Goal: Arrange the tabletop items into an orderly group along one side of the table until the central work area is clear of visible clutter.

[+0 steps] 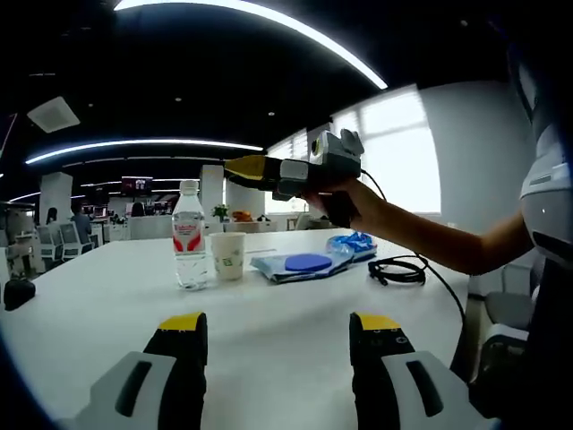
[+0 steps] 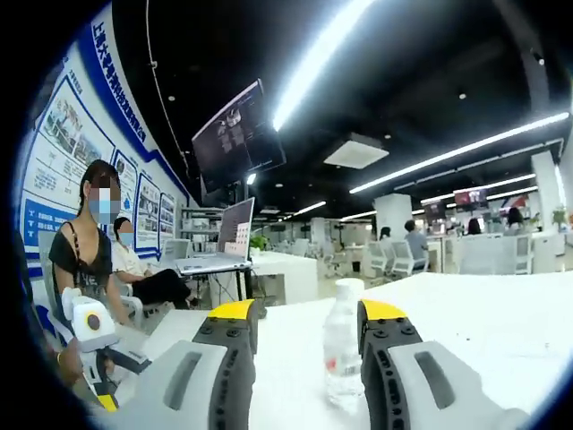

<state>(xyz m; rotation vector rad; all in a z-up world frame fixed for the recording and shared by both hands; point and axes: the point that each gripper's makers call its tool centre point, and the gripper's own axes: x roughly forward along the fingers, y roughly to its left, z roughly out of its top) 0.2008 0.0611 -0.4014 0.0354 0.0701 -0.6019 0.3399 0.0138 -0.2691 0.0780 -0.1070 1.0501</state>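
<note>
On the white table (image 1: 107,305) a clear water bottle (image 1: 189,237) with a red label stands next to a paper cup (image 1: 228,255). To their right lie a clear packet holding a blue disc (image 1: 307,264), a blue wrapper (image 1: 355,242) and a coiled black cable (image 1: 398,270). My left gripper (image 1: 280,330) is open and low over the near table, with nothing between its jaws. A hand holds my right gripper (image 1: 236,168) in the air, above and right of the bottle. In the right gripper view, that gripper (image 2: 307,315) is open, and the bottle (image 2: 341,351) stands beyond the jaws.
A small black object (image 1: 18,292) lies at the table's left edge. Beyond the table's far side two people (image 2: 85,260) sit, one holding a white device (image 2: 88,328). A laptop (image 2: 228,237) stands on another desk. Office chairs and desks fill the background.
</note>
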